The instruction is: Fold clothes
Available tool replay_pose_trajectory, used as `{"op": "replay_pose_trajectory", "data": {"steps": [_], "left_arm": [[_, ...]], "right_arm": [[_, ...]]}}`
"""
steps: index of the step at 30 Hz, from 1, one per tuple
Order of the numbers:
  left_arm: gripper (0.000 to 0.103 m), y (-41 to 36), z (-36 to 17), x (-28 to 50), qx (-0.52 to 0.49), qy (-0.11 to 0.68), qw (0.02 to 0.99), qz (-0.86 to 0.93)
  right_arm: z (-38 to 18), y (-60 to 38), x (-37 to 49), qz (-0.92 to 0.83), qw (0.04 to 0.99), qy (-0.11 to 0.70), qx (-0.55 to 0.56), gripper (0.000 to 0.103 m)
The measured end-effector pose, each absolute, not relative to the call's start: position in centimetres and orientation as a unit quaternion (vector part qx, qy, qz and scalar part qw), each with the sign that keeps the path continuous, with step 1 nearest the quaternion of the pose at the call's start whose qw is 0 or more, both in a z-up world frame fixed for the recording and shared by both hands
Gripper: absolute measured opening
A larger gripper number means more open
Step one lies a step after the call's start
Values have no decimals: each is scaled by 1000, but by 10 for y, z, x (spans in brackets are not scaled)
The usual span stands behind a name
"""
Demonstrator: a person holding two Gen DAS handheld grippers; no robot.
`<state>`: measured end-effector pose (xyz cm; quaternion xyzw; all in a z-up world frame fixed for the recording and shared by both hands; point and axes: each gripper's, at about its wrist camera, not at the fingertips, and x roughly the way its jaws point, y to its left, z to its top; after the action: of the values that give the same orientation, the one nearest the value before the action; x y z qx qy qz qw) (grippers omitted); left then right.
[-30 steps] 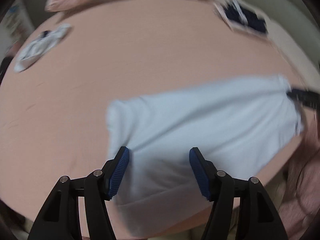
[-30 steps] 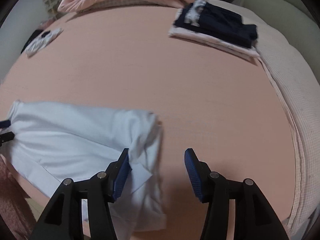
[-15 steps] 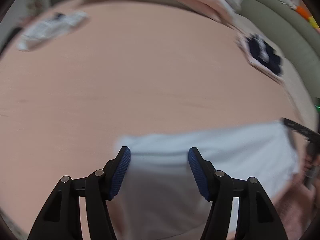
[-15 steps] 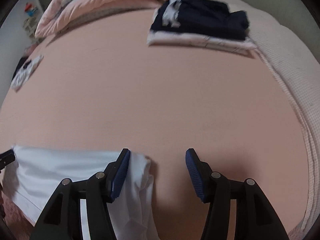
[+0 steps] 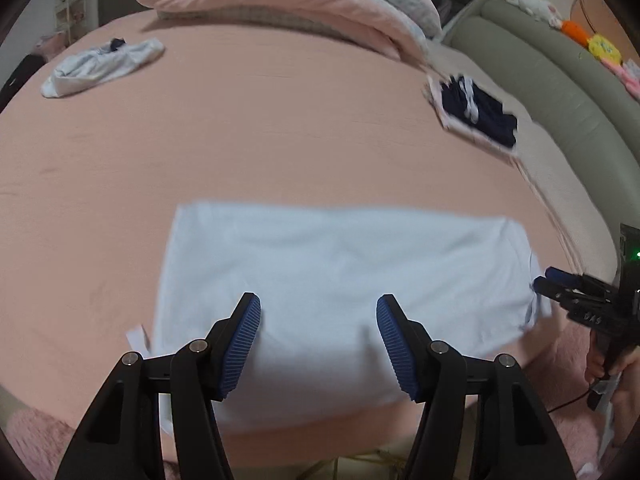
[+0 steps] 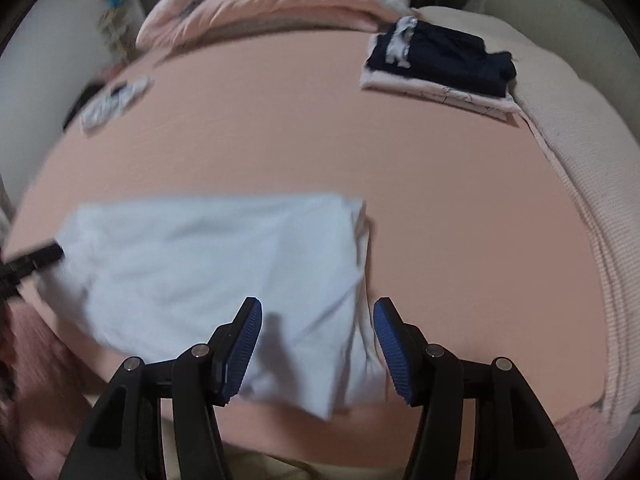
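Observation:
A pale blue garment [image 5: 340, 264] lies flat as a folded rectangle on the pink bed sheet [image 5: 240, 140], close to the near edge. My left gripper [image 5: 318, 298] hovers open over its near-left part, with nothing between the pads. My right gripper [image 6: 317, 300] stands open over the garment [image 6: 208, 256] at its right edge, where layered folds show. Each gripper appears in the other's view: the right gripper [image 5: 548, 278] at the garment's right end, the left gripper [image 6: 52, 254] at its left end.
A folded stack, navy on pale pink [image 6: 440, 62], sits at the far right. A crumpled white garment [image 5: 104, 64] lies far left. A rolled pink quilt [image 5: 288, 0] lines the back, and a cream blanket [image 6: 580, 160] covers the right side.
The garment lay skewed with a loose flap a second ago; it now lies as a squarer, flatter rectangle. Both grippers shifted over it and drew back, staying open throughout.

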<state>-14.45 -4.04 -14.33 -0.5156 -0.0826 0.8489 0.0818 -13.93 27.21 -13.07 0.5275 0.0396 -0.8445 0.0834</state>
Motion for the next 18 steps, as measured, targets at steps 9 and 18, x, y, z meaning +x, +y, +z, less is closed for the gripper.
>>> {"op": "replay_pose_trajectory", "data": {"steps": [9, 18], "left_arm": [[59, -70, -117, -122, -503, -99, 22, 858], [59, -73, -145, -121, -556, -42, -31, 830]], "right_arm": [[-134, 306, -124, -848, 38, 23, 528, 62], [-145, 281, -123, -838, 52, 33, 542, 64]]}}
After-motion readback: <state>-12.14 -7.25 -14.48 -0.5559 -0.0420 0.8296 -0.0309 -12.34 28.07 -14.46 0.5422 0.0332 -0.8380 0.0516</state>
